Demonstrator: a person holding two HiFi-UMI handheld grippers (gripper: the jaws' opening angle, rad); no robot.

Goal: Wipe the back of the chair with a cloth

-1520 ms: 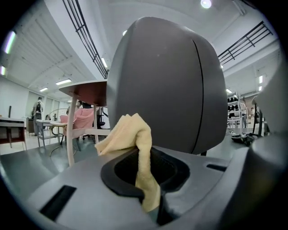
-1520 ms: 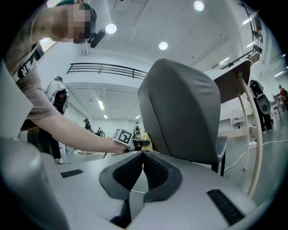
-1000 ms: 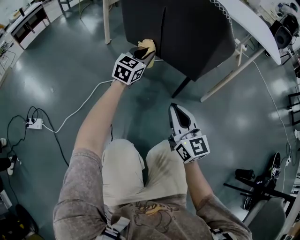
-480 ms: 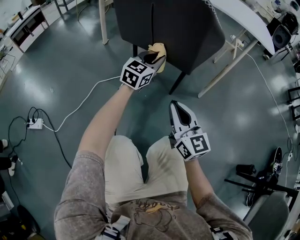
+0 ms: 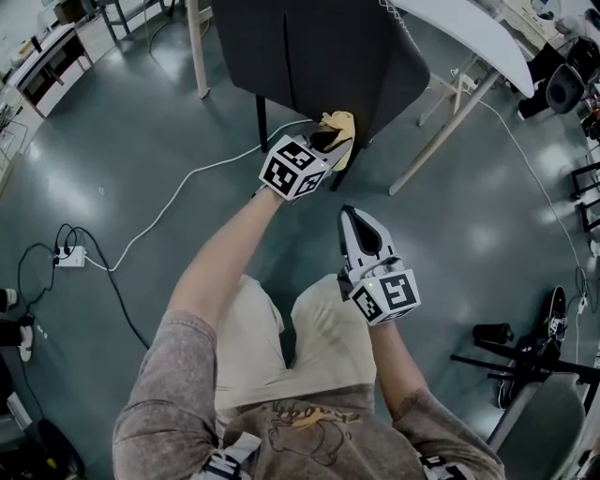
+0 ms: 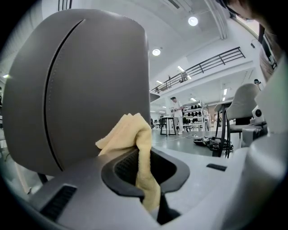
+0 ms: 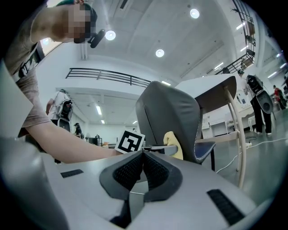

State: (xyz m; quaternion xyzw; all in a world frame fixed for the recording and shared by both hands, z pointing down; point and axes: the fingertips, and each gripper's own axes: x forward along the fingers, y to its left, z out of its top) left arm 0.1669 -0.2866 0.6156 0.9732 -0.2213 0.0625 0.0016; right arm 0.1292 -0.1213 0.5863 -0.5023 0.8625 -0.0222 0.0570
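Cloth (image 5: 339,125), yellow, clenched between the jaws of the left tool (image 5: 330,142) and laid against the back of the dark chair (image 5: 319,56), at that back's lower edge toward 5 o'clock in the head view. Seen from the left gripper view: cloth (image 6: 135,143) bunched past the jaw tips toward 11 o'clock, against the grey panel near its right edge. Right tool (image 5: 355,216) hung at 5 o'clock from the left one, above the lap (image 5: 281,328); jaws pressed together on nothing, pointed toward 12 o'clock at the chair. White table (image 5: 469,28) stood at 1 o'clock just past the chair. White cable (image 5: 178,202) trailed over the floor (image 5: 112,141) toward 8 o'clock, ending at a power strip (image 5: 70,251).
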